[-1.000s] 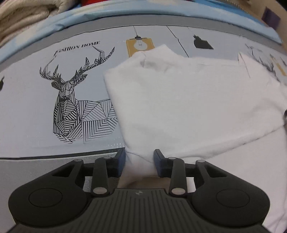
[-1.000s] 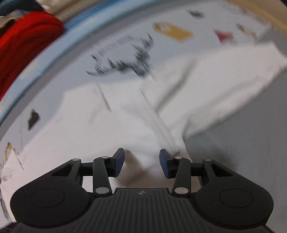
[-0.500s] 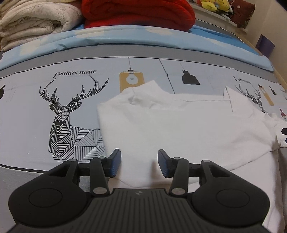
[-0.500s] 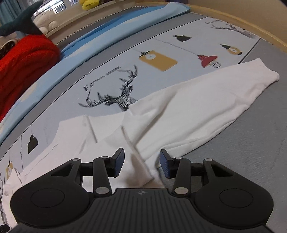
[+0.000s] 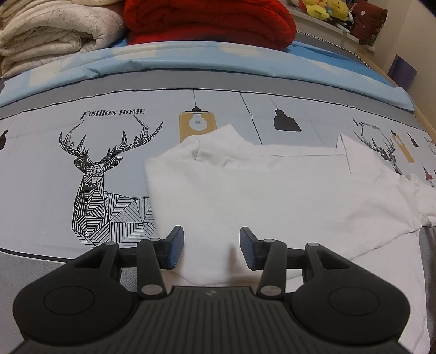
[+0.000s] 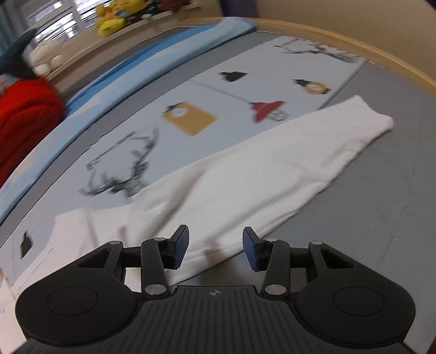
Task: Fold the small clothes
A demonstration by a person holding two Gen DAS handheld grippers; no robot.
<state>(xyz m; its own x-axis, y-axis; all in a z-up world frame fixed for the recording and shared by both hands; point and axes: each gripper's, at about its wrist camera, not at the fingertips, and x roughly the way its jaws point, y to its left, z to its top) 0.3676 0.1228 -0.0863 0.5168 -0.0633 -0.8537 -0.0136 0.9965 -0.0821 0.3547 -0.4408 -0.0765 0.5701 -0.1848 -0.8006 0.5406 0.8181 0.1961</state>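
Note:
A white long-sleeved top lies flat on the printed bed sheet, its left part folded over the body. My left gripper is open and empty, hovering just above the top's near left edge. In the right wrist view the top's right sleeve stretches out to the far right across the sheet. My right gripper is open and empty above the sleeve's near end, close to its lower edge.
A red blanket and a cream blanket are stacked at the head of the bed behind a blue band. Plush toys sit on a ledge. The wooden bed edge runs along the right.
Both grippers have lifted up and back from the top. The right gripper has swung rightward, so the outstretched sleeve now fills its view. Both stay open.

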